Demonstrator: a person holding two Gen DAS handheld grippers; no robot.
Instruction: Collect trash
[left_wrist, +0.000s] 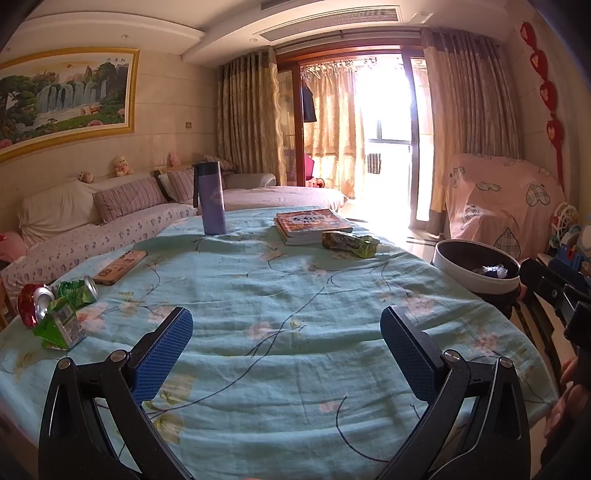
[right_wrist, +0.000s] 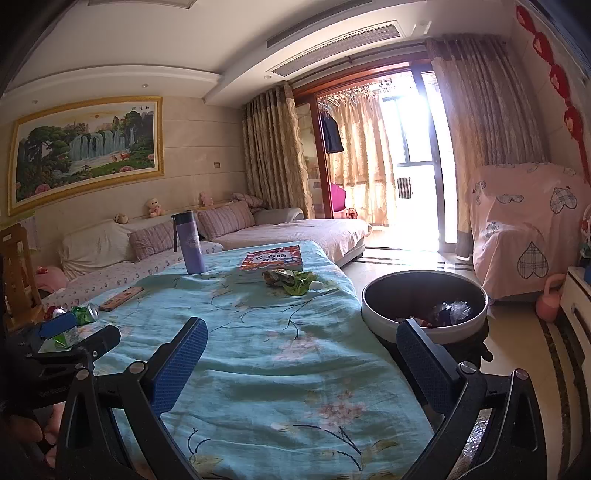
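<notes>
A blue flowered tabletop fills a sunny room. It holds two cans, one bottle and one book. Both grippers spread their fingers, holding nothing.

On the cloth-covered bench, crushed cans and a green carton lie far left; a crumpled green wrapper lies before the stacked books, with the round white-rimmed bin off the right edge.

crushed cans table's left edge | green wrapper by book | bin part-filled
</notes>
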